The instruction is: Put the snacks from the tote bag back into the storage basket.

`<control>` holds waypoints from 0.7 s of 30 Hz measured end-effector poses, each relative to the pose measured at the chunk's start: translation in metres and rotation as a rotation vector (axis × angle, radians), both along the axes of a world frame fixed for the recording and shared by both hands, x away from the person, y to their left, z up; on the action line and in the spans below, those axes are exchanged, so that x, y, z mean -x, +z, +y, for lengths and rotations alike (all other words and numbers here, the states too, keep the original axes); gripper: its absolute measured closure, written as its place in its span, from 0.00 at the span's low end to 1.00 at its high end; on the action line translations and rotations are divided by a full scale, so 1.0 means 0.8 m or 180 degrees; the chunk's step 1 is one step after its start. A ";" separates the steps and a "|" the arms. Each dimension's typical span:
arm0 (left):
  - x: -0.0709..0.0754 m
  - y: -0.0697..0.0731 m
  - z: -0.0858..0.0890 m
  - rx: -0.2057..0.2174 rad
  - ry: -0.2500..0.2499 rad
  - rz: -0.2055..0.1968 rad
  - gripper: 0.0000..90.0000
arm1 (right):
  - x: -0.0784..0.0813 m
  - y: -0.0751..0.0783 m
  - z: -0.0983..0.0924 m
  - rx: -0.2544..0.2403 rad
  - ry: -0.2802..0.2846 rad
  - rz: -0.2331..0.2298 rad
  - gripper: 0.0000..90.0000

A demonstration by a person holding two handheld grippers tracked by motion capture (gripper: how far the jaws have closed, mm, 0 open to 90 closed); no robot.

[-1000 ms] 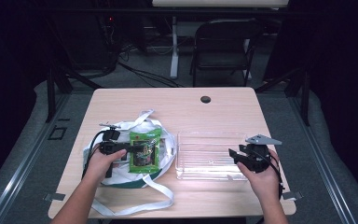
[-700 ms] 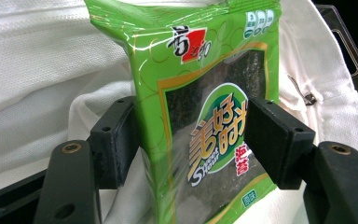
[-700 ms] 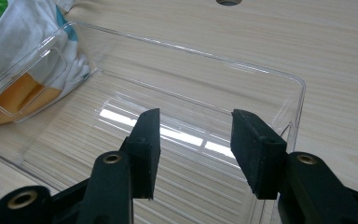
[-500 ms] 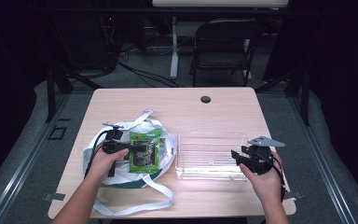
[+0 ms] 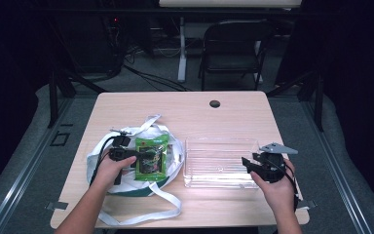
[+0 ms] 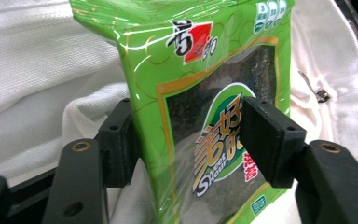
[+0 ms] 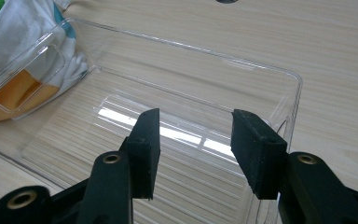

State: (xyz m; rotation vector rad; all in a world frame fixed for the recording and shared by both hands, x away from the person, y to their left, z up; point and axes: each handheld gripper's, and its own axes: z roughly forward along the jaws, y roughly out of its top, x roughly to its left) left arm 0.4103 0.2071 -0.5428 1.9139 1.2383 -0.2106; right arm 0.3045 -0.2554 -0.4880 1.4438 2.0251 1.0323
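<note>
A green seaweed snack packet (image 5: pixel 152 157) lies on a white cloth bag (image 5: pixel 174 163) at the table's left. My left gripper (image 5: pixel 142 157) reaches it from the left. In the left gripper view the packet (image 6: pixel 200 60) stands slanted between the jaws of the left gripper (image 6: pixel 189 140). The jaws have just been closing, with a wide gap still between the pads. A clear plastic tray (image 5: pixel 219 142) sits empty to the right. My right gripper (image 5: pixel 248 165) hovers open at the tray's right end, and over the tray's (image 7: pixel 261 70) floor in the right gripper (image 7: pixel 193 149) view.
The white bag (image 6: pixel 37 70) has long straps trailing toward the table's front edge, and its corner (image 7: pixel 18 28) touches the tray's left end. A dark round grommet (image 5: pixel 215 104) sits near the far edge. A black chair (image 5: pixel 233 48) stands behind the table.
The left gripper's jaws have narrowed around the green packet and the hand has shifted slightly. The right hand and gripper have kept still.
</note>
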 end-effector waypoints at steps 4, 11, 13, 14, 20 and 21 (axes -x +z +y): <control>0.000 0.002 0.002 0.0009 -0.0022 -0.0016 0.50 | 0.000 0.000 0.000 0.0005 0.0003 0.0005 0.59; 0.002 0.006 0.005 0.0051 -0.0020 -0.0024 0.55 | -0.001 0.000 0.000 -0.0008 0.0010 0.0006 0.59; 0.002 0.007 0.006 0.0065 -0.0029 -0.0047 0.56 | -0.001 0.000 0.000 -0.0012 0.0008 0.0004 0.59; 0.003 0.009 0.006 0.0065 -0.0043 -0.0064 0.56 | 0.000 0.000 0.000 -0.0015 0.0004 0.0003 0.59; 0.007 0.015 0.009 0.0079 -0.0075 -0.0113 0.60 | -0.002 0.000 0.001 -0.0024 0.0025 -0.0005 0.59; 0.008 0.016 0.009 0.0091 -0.0068 -0.0120 0.61 | -0.002 0.000 0.002 -0.0027 0.0021 0.0002 0.59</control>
